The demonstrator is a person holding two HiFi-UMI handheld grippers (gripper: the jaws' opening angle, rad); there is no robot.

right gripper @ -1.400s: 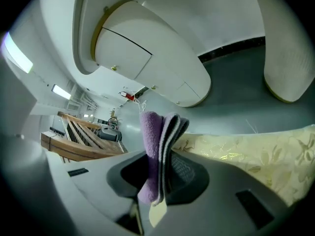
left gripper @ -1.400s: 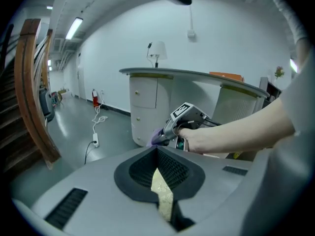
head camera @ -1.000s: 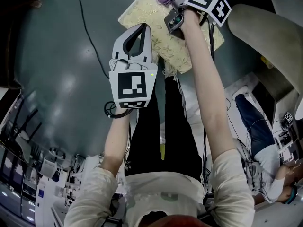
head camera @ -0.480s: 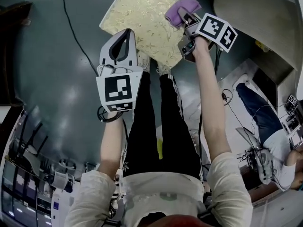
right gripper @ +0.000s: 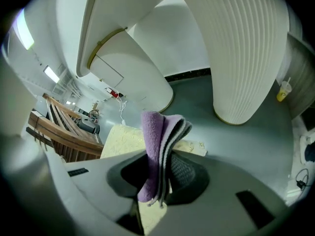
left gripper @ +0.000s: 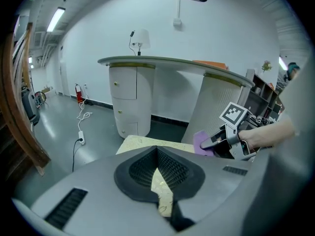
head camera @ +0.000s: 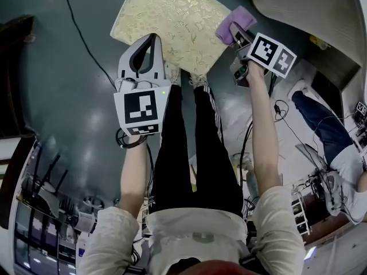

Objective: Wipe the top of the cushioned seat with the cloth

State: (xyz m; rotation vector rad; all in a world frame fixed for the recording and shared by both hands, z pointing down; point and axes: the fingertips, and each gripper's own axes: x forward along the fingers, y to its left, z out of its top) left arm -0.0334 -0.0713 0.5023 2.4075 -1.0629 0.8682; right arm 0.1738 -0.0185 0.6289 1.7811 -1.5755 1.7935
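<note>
My right hand-held gripper (head camera: 239,34) clamps cloth (head camera: 234,24) by seat's (head camera: 166,16) right edge; left hand-held gripper (head camera: 150,46) narrow, over its near edge.

Floor (left gripper: 54,132): smooth, grey-green and glossy, with light reflections. Walls (left gripper: 231,38): plain white, with a black skirting strip (right gripper: 192,73) at the base. A curved white counter (left gripper: 167,62) with a grey top rests on a drawer cabinet (left gripper: 129,102) and a ribbed column (right gripper: 246,53). A white-shaded lamp (left gripper: 141,37) stands on the top. A red fire extinguisher (left gripper: 78,93) stands by the wall. A white cable with power strip (left gripper: 81,134) lies near it. Curved wooden rails (left gripper: 17,107) rise at the left. A strip light (left gripper: 57,18) is fitted to the ceiling.
</note>
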